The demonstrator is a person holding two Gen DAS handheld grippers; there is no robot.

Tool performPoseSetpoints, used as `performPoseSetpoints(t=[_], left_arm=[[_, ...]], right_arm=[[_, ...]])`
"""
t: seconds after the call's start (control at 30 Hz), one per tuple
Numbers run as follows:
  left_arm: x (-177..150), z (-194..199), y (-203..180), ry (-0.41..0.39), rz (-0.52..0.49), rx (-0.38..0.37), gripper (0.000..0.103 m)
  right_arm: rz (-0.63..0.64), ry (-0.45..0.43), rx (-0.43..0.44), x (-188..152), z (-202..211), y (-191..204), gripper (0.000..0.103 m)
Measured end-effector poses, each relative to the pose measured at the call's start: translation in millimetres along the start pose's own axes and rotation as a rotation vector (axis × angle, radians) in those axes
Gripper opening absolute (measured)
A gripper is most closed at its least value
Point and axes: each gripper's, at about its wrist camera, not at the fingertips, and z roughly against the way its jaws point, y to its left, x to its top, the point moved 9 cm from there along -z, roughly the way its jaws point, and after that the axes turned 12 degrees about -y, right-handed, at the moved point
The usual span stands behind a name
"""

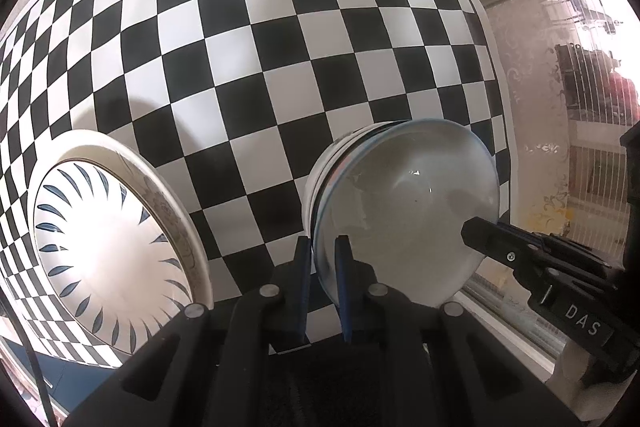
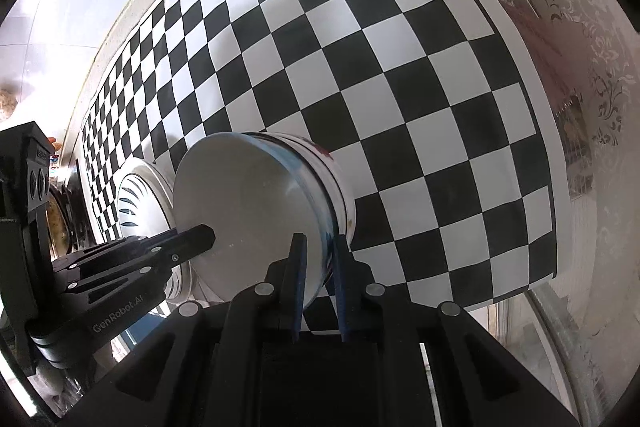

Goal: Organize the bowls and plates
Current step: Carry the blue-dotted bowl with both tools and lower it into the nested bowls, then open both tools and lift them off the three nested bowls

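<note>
A grey-white bowl (image 1: 404,211) sits on top of a stack of white bowls (image 1: 340,151) on the checkered mat (image 1: 280,47). My left gripper (image 1: 324,267) is shut on the near rim of the top bowl. My right gripper (image 2: 320,259) is shut on the opposite rim of the same bowl (image 2: 248,211). Each gripper shows in the other's view, the right one (image 1: 472,227) and the left one (image 2: 208,239). A plate with blue petal marks (image 1: 108,255) lies on a larger white plate to the left; it also shows in the right wrist view (image 2: 132,203).
The checkered mat covers most of the table. The table's edge and a patterned curtain (image 1: 532,99) lie to the right. A black cable (image 1: 32,367) runs at the lower left. Cluttered items (image 2: 60,219) stand beyond the table's left end.
</note>
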Motion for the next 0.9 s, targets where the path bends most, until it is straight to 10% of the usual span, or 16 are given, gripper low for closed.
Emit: performPoseSetpoints(t=[0.77,0.83,0.9], left_arm=[[-3.2,11.2,-2.5,-0.05,-0.043,0.095,0.021],[-4.2,19.2,-0.7,-0.073,-0.052,0.114,0.022],[-5.7,29.7,0.6,-0.099,-0.063,0.13,0.022]], right_arm=[[0.053,-0.059,-0.066,2.1,11.9,-7.2,0.018],[0.082,-0.103,-0.089,4.0,23.6,-5.9,0.037],[0.099,-0.151,-0.087,5.6,38.1,-2.6,0.083]])
